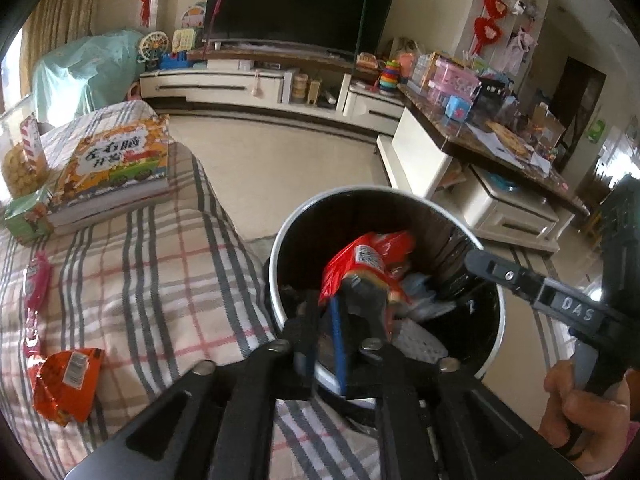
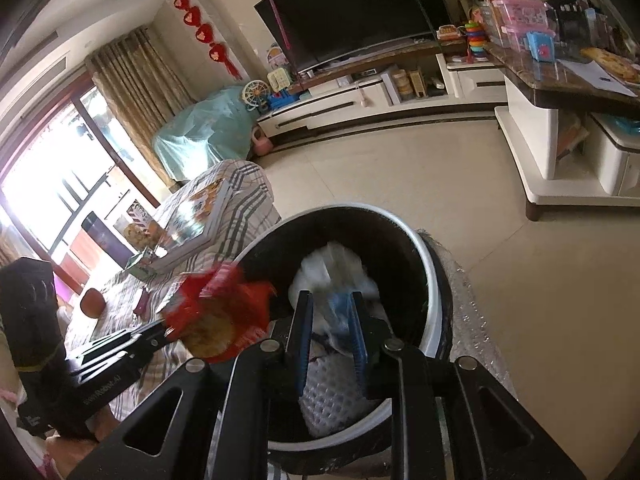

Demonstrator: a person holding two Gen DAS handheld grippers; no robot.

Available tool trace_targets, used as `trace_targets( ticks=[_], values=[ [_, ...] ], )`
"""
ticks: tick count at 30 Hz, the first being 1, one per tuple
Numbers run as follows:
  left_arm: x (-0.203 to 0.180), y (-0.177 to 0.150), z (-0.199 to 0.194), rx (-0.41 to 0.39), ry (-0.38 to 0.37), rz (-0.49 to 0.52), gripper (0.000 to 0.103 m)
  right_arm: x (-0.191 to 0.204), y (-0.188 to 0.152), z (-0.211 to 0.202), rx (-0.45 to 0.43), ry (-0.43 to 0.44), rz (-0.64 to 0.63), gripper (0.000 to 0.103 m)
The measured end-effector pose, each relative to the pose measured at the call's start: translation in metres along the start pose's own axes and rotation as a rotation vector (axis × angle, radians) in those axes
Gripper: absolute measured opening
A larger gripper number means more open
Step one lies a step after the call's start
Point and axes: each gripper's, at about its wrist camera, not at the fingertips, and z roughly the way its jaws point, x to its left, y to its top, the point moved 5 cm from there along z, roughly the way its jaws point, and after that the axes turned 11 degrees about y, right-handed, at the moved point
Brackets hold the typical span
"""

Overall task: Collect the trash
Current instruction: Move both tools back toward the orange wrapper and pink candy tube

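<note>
Both grippers are poised over the open mouth of a round trash bin (image 1: 496,308) that stands on the floor against a plaid-covered sofa (image 1: 160,280). The left gripper (image 1: 352,300) reaches over the bin's near rim with a red snack wrapper (image 1: 360,264) at its tips; the wrapper lies over the right finger and hides the pads, so whether they press on it cannot be told, though the jaws stand a narrow way apart. In the right wrist view this same wrapper (image 2: 224,304) hangs blurred at the bin's left rim, above the interior. The right gripper (image 2: 330,320) points down into the bin, its blue-padded fingers (image 2: 304,336) slightly apart with a crumpled white and blue plastic scrap (image 2: 336,280) between and beyond them; the blur prevents judging whether the pads touch it. Pale bubble-textured packing (image 2: 332,396) already lies inside the bin. On the sofa cover, trash remains uncollected: an orange wrapper (image 1: 66,380) near the front edge and a pink wrapper (image 1: 36,292) just behind it. Farther back a picture book (image 1: 116,164) rests on the cover beside a snack box (image 1: 22,156). A television (image 1: 296,4) stands on a white cabinet (image 1: 240,84) across the tiled floor.
</note>
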Motion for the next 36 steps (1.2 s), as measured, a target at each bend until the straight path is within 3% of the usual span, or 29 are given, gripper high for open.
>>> trace_targets(
  ticks=[2,5,10,11,15,23,36],
  values=[
    [0.002,0.0,-0.001,-0.008,0.005,-0.01,0.028,-0.001,0.001,-0.003,-0.005,0.003,0.006,0.03],
    [0.004,-0.006,-0.007,-0.009,0.005,-0.019,0.031,0.001,-0.002,-0.009,-0.024,0.006,0.008,0.047],
    [0.016,-0.022,-0.024,-0.026,0.005,-0.044,0.048,0.009,-0.008,-0.015,-0.042,0.026,0.015,0.082],
    [0.019,-0.026,-0.029,-0.031,0.008,-0.046,0.048,0.012,-0.011,-0.016,-0.046,0.033,0.016,0.084],
    [0.034,-0.042,-0.048,-0.048,0.016,-0.058,0.054,0.024,-0.017,-0.018,-0.045,0.054,0.012,0.085],
    [0.076,-0.077,-0.081,-0.061,0.045,-0.122,0.056,0.067,-0.035,-0.02,-0.043,0.101,-0.054,0.088],
    [0.163,-0.127,-0.121,-0.053,0.163,-0.269,0.057,0.122,-0.077,0.013,0.055,0.172,-0.122,0.088]
  ],
)
